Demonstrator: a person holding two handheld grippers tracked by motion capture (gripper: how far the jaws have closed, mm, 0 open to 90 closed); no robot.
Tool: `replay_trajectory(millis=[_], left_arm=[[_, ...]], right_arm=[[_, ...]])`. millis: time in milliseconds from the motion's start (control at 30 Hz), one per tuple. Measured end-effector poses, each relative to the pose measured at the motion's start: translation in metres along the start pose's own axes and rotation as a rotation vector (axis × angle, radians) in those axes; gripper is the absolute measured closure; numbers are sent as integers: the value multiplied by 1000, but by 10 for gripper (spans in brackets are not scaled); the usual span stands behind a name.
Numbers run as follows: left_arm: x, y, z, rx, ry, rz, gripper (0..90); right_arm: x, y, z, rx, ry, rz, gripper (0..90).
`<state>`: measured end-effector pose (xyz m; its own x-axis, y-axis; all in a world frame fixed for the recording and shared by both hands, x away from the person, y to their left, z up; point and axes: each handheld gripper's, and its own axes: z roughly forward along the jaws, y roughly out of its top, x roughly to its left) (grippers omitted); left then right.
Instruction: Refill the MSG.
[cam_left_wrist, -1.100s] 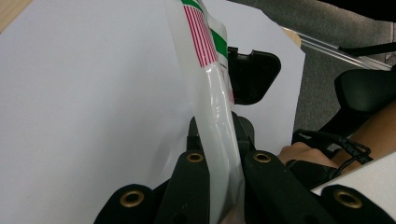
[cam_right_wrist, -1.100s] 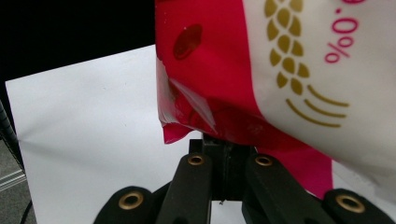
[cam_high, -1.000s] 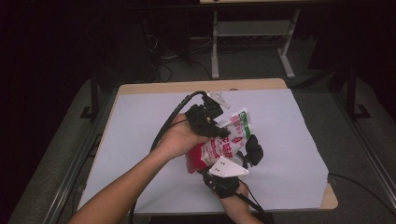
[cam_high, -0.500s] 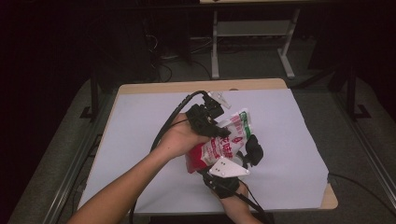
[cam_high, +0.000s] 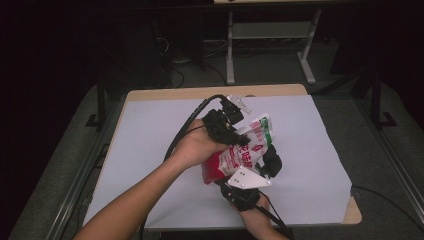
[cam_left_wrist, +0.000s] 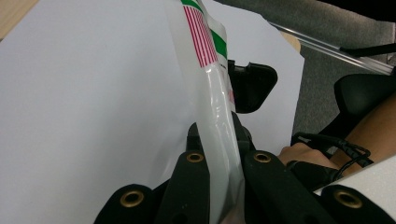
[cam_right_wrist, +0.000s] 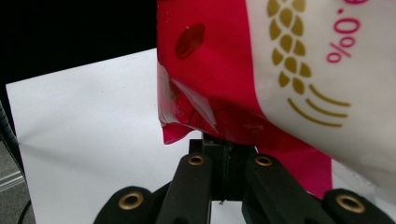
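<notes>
Gripping the clear sealed edge of the red-and-white bag (cam_left_wrist: 212, 93) between both jaws, left tongs (cam_left_wrist: 218, 140) clamped tight on the film, with the bag lifted off the white worktop (cam_high: 150, 145) near its middle. Pinching the bag's red bottom edge from below, right tongs (cam_right_wrist: 229, 144) closed on that seam, seen in the high view beneath the bag (cam_high: 245, 150) beside the left hand (cam_high: 195, 147).
</notes>
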<state>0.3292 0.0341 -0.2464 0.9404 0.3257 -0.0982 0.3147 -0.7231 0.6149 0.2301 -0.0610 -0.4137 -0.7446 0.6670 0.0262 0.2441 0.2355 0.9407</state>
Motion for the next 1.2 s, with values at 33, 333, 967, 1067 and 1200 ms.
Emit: replay_trajectory(millis=[33,333,967,1067,1200], left_arm=[[0,0,0,1,1,0,900],[0,0,0,5,9,-6,900],[1,0,-1,15,12,-6,900],[1,0,-1,14,12,-6,900],[1,0,-1,14,12,-5,900]], right_arm=[[0,0,0,-2,-1,3,900],[1,1,2,-5,4,3,900],[2,1,4,-13,11,3,900],[2,1,4,-14,11,2,900],[2,1,4,-15,11,0,900]])
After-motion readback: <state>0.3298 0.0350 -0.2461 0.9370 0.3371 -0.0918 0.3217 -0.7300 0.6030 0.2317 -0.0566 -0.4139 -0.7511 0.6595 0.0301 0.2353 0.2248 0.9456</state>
